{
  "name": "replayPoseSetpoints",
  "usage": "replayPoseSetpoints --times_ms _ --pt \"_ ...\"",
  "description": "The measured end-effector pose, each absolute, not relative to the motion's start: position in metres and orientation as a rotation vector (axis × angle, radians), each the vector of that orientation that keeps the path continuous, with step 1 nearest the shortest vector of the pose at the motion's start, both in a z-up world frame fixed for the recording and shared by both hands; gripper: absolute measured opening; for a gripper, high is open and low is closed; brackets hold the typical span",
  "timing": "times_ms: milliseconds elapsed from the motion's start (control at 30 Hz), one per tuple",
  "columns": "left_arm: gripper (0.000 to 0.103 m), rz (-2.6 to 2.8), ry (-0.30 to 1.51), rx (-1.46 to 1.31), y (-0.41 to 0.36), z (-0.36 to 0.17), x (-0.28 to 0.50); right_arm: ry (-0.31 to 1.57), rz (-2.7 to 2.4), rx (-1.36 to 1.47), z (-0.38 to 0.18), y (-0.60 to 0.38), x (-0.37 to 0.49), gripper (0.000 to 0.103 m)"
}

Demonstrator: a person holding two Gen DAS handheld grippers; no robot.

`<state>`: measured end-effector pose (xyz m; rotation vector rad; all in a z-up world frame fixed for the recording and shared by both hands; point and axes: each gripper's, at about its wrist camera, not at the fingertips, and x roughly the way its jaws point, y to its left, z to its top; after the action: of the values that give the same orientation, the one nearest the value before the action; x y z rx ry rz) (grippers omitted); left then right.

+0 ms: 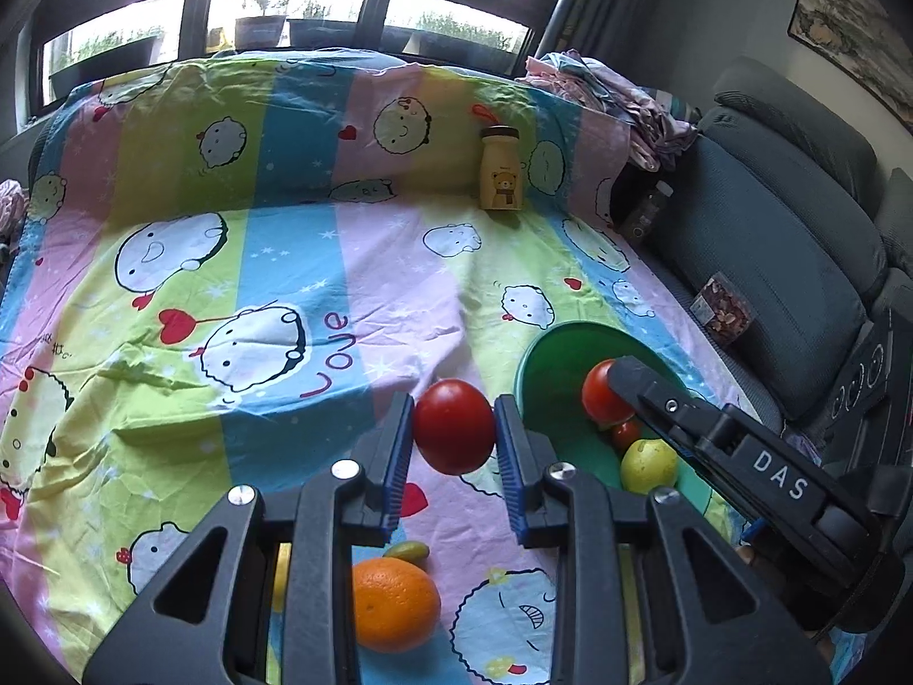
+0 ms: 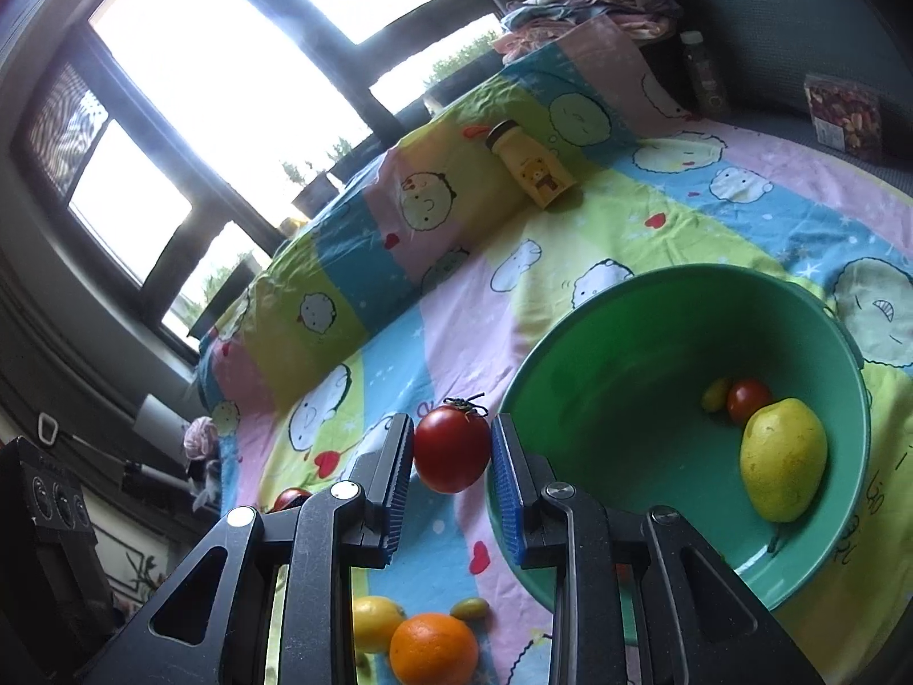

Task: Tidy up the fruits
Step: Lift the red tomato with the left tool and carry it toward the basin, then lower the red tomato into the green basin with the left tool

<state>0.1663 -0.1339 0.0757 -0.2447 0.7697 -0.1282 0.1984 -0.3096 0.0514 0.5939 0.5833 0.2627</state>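
The green bowl (image 2: pixel 627 354) at lower right already contains a yellow pear (image 2: pixel 783 461) and a small tomato (image 2: pixel 747 398). Both the left tongs (image 1: pixel 453 428) and the right tongs (image 2: pixel 452 440) are clamped on tomatoes, one apiece; an orange (image 2: pixel 433 648) and lemon (image 2: pixel 374 622) await on the bedsheet (image 2: pixel 713 217).

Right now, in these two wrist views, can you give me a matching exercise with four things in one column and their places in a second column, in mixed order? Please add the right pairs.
Things:
1. orange
2. large yellow fruit
3. bear bottle
4. stemmed tomato

Places:
A. between the fingers of the right gripper
B. standing at the back of the sheet
C. inside the green bowl
D. lying on the sheet, outside the bowl

Pairs: 1-D, 2-C, 3-B, 4-A
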Motion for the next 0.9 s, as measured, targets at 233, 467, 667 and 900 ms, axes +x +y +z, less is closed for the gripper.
replayPoseSetpoints --times_ms 233,467,667,900 --pt "0.028 -0.182 0.789 -0.279 -0.145 0.064 0.182 0.56 0.208 0.621 0.052 -0.322 0.194 0.028" --pt "0.028 -0.24 0.817 -0.269 -0.163 0.052 0.189 0.585 0.172 0.629 0.048 -0.325 0.196 0.028" --pt "0.029 -0.273 0.813 -0.262 -0.175 0.048 0.19 0.588 0.116 0.612 0.049 -0.331 0.192 0.028" --pt "0.029 -0.34 0.829 -0.269 -0.191 0.04 0.195 0.635 0.077 0.621 0.043 -0.339 0.194 0.028"
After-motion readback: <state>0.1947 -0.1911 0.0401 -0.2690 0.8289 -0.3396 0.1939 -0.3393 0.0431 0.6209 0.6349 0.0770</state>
